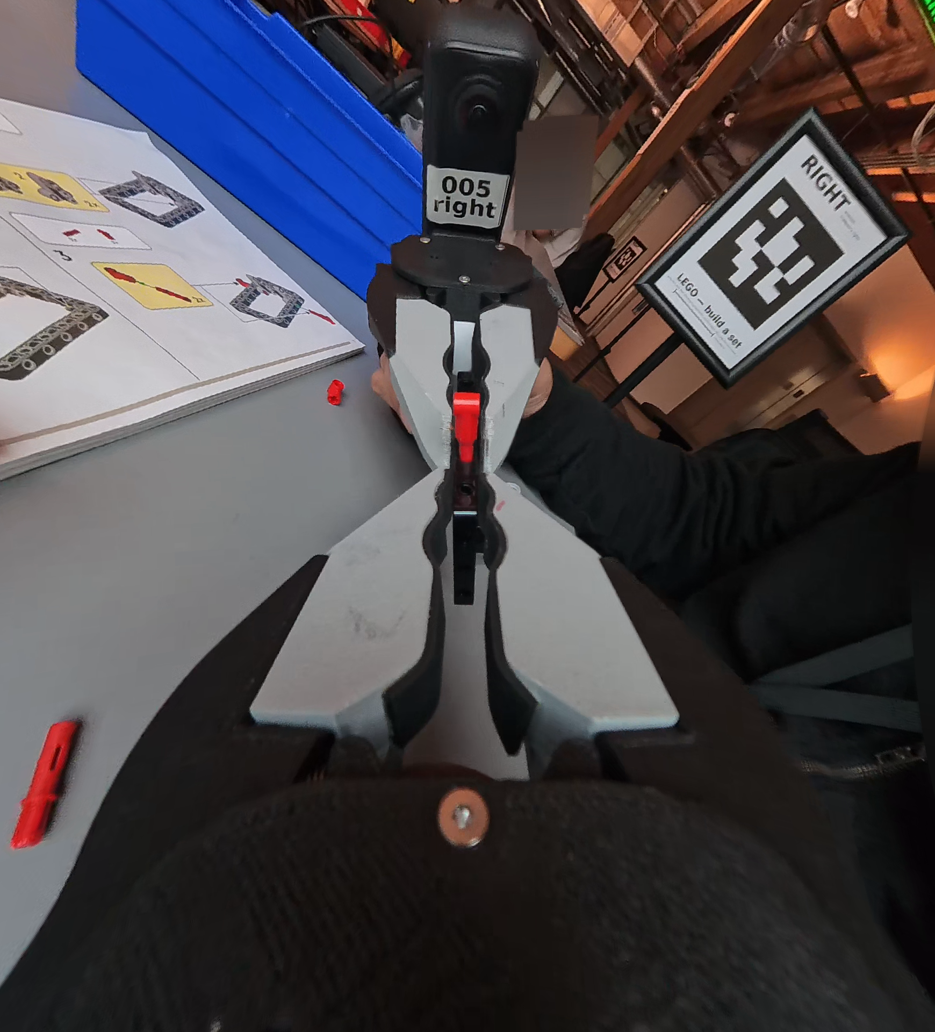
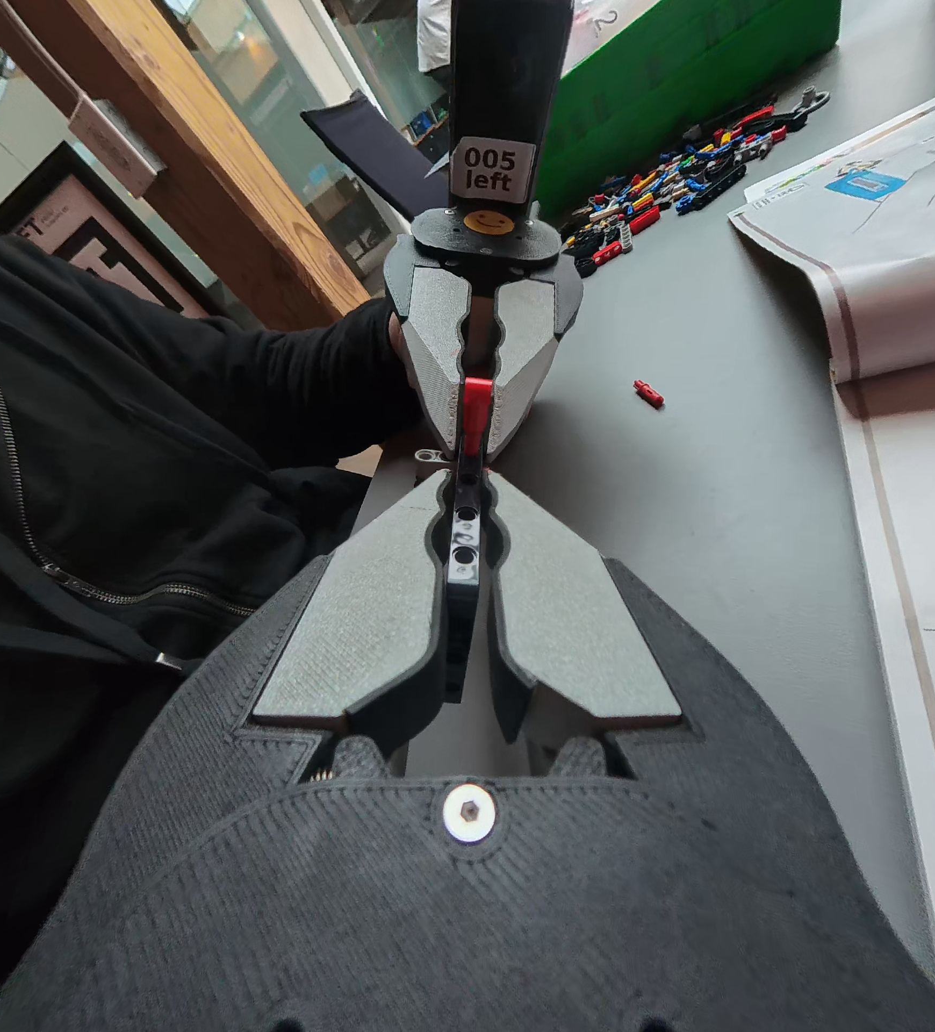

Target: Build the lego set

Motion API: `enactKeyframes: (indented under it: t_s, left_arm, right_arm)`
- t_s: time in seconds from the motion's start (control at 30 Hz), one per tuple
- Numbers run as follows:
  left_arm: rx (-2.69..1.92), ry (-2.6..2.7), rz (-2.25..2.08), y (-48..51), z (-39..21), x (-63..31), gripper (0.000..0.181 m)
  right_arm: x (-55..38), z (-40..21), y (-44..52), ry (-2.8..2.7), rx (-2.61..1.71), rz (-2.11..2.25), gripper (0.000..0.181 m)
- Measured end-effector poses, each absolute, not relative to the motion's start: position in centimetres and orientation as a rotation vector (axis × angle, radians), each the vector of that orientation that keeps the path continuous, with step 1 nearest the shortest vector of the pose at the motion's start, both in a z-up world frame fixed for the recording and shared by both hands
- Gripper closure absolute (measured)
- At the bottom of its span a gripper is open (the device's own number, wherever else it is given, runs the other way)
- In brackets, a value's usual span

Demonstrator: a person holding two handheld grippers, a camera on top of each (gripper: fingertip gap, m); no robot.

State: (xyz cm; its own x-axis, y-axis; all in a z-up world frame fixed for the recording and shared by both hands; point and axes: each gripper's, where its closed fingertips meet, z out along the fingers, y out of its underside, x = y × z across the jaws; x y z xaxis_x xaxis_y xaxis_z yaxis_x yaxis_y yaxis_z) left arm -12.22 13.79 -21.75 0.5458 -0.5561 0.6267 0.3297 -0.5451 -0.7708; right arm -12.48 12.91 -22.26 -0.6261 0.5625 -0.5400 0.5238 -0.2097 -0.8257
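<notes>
My two grippers meet tip to tip above the grey table (image 1: 147, 558). A long black beam (image 2: 462, 536) with round holes runs edge-on through both pairs of fingers; it also shows in the left wrist view (image 1: 464, 558). My left gripper (image 1: 465, 483) is shut on one end of it and my right gripper (image 2: 465, 474) on the other. A red pin (image 1: 465, 424) stands out of the beam where the tips meet, also seen in the right wrist view (image 2: 476, 413). I cannot tell whether either gripper's fingers touch the pin.
A loose red pin (image 1: 44, 782) and a small red piece (image 1: 334, 391) lie on the table beside the open instruction booklet (image 1: 119, 290). A blue bin (image 1: 231, 111) stands behind it. A pile of mixed parts (image 2: 677, 184) lies before a green bin (image 2: 677, 84). My left and right fingertips are right by each other.
</notes>
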Motion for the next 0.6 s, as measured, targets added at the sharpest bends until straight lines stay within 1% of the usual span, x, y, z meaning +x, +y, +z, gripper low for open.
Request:
enactKeyframes:
  t_s: [0.03, 0.1, 0.17, 0.2, 0.3, 0.33, 0.43, 0.47, 0.5, 0.53, 0.6]
  left_arm:
    - [-1.819, 0.17, -1.183, 13.8, -21.8, -12.3, 0.175]
    - [-1.812, 0.13, -1.221, 13.9, -21.8, -12.6, 0.175]
    - [-1.809, 0.126, -1.245, 13.9, -21.7, -12.6, 0.175]
    - [-1.814, 0.124, -1.244, 13.9, -21.8, -12.6, 0.175]
    - [-1.836, 0.121, -1.248, 14.1, -22.1, -12.5, 0.175]
    - [-1.838, 0.124, -1.254, 14.1, -22.1, -12.4, 0.175]
    - [-1.827, 0.121, -1.27, 14.0, -21.9, -12.5, 0.175]
    - [-1.823, 0.12, -1.279, 14.0, -21.8, -12.6, 0.175]
    - [-1.823, 0.12, -1.284, 14.0, -21.8, -12.6, 0.175]
    - [-1.829, 0.123, -1.288, 14.0, -21.9, -12.6, 0.175]
    - [-1.838, 0.124, -1.305, 14.1, -22.0, -12.5, 0.175]
  right_arm:
    - [-12.4, -22.1, 13.0, -1.948, -1.348, 2.035, 0.175]
    - [-12.4, -21.6, 13.4, -1.904, -1.342, 2.083, 0.166]
    - [-12.1, -21.5, 14.0, -1.895, -1.329, 2.066, 0.17]
    - [-12.2, -21.5, 14.3, -1.885, -1.321, 2.037, 0.169]
    - [-12.3, -20.8, 14.3, -1.884, -1.243, 1.951, 0.148]
    - [-12.2, -20.4, 14.0, -1.9, -1.182, 1.894, 0.138]
    - [-12.3, -20.4, 14.0, -1.92, -1.048, 1.539, 0.113]
    - [-12.3, -20.5, 14.0, -1.919, -0.997, 1.407, 0.108]
    - [-12.1, -20.5, 14.1, -1.912, -0.933, 1.271, 0.111]
    - [-12.1, -20.4, 14.4, -1.89, -0.872, 1.137, 0.119]
    - [-11.9, -20.1, 14.5, -1.853, -0.755, 0.93, 0.125]
